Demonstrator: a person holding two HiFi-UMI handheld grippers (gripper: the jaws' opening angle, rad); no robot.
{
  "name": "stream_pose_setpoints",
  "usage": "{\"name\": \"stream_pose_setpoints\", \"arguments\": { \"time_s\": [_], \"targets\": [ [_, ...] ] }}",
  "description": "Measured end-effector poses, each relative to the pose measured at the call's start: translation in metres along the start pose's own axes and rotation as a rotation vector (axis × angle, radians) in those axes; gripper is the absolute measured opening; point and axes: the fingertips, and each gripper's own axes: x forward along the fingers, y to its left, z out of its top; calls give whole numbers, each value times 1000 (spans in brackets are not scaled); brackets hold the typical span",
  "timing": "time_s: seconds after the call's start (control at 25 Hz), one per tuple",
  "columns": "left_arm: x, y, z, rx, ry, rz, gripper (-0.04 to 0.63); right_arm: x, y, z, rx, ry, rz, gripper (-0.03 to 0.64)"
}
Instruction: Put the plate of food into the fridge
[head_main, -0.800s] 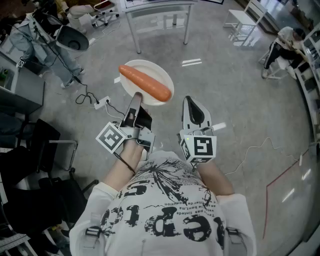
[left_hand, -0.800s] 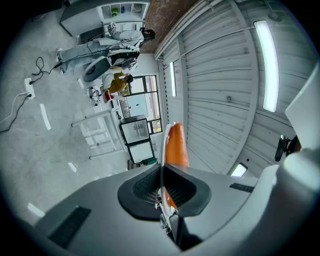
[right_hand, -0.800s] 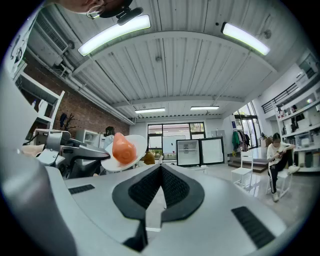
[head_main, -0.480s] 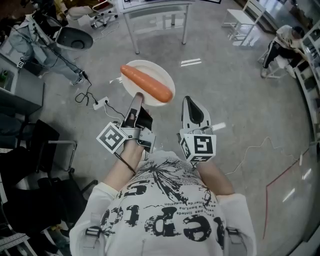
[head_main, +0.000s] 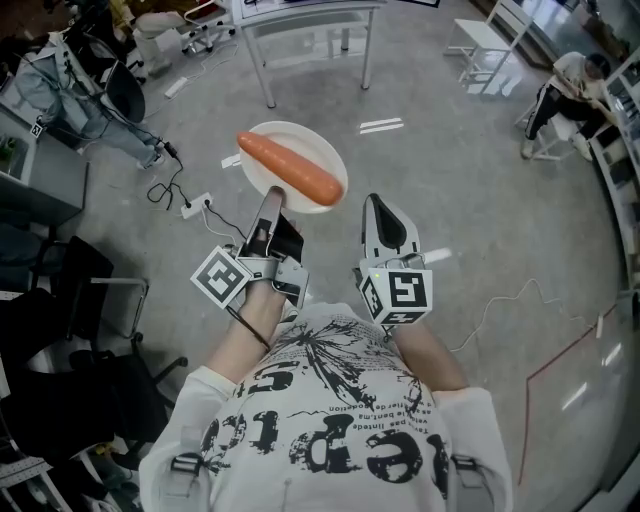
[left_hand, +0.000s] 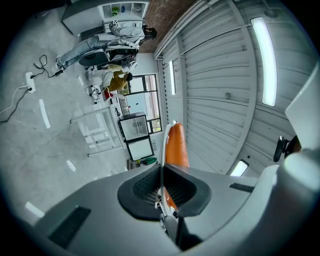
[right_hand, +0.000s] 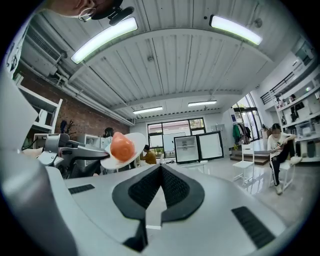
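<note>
A white plate (head_main: 302, 139) carrying one long orange carrot (head_main: 290, 167) is held out level above the floor. My left gripper (head_main: 272, 197) is shut on the plate's near rim. In the left gripper view the plate (left_hand: 161, 150) shows edge-on between the jaws, with the carrot (left_hand: 176, 144) beside it. My right gripper (head_main: 376, 201) hangs to the right of the plate, shut with nothing in it. The right gripper view has the plate (right_hand: 135, 141) and the carrot's end (right_hand: 121, 146) at left. Two glass-door fridges (right_hand: 198, 147) stand far across the room.
A white table (head_main: 310, 18) stands ahead on the grey floor. A power strip with cables (head_main: 196, 207) lies at left, near dark chairs (head_main: 95, 300). A white stool (head_main: 485, 42) and a seated person (head_main: 572, 82) are at the far right.
Both grippers and the plate hold the same pose. The floor and furniture have slid slightly in the head view, so the person has shifted a little.
</note>
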Motion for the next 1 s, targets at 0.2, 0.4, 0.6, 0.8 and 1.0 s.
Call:
{"name": "stream_pose_setpoints", "arguments": {
  "time_s": [0.2,0.4,0.6,0.8,1.0],
  "targets": [
    [20,-7,-32,-7,-14,18,21,-9,-41,11,-27,-20,8,-2],
    [29,-5,-42,-29,-13,36,21,-10,-56,16,-34,-36,9,-2],
    [37,5,-39,-47,2,50,21,0,-60,9,-33,-28,-2,-2],
    [57,23,-22,-41,13,60,21,27,-60,2,-28,-18,-4,-2],
    [99,42,9,-23,35,41,21,74,-67,5,-44,-11,-23,-2]
  ]
}}
